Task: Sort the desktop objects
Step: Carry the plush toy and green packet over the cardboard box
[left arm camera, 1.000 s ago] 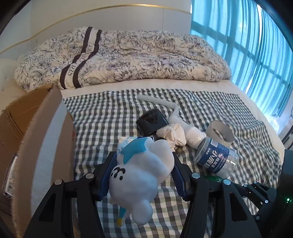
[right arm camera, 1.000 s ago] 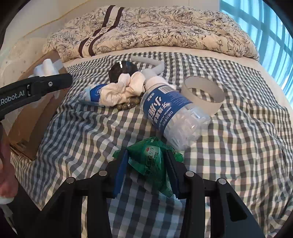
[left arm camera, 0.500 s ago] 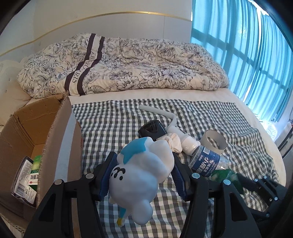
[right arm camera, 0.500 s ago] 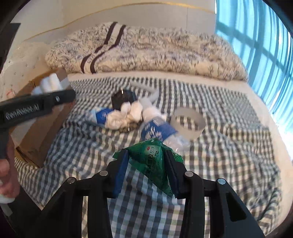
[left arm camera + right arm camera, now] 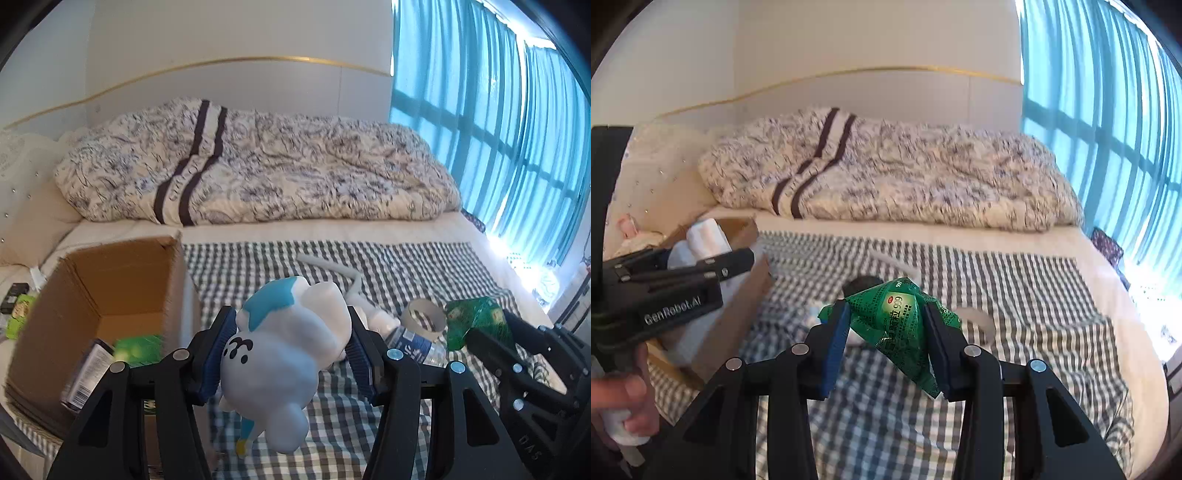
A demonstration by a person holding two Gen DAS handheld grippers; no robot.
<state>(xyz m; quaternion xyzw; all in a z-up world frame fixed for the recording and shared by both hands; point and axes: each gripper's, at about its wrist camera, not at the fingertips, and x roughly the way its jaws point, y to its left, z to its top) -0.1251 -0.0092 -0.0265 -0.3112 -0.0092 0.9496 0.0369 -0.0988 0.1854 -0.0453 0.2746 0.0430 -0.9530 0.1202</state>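
Above the checked blanket (image 5: pixel 424 266), my left gripper (image 5: pixel 288 350) has its jaws clamped on the white-and-blue toy (image 5: pixel 291 343), just beside the open cardboard box (image 5: pixel 110 273). My right gripper (image 5: pixel 886 336) pinches the green packet (image 5: pixel 905 321), raised over the tape roll (image 5: pixel 423 315) and water bottle (image 5: pixel 413 343).

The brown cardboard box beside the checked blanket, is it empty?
No, the left wrist view shows the brown cardboard box already holding a green packet and a barcoded pack.
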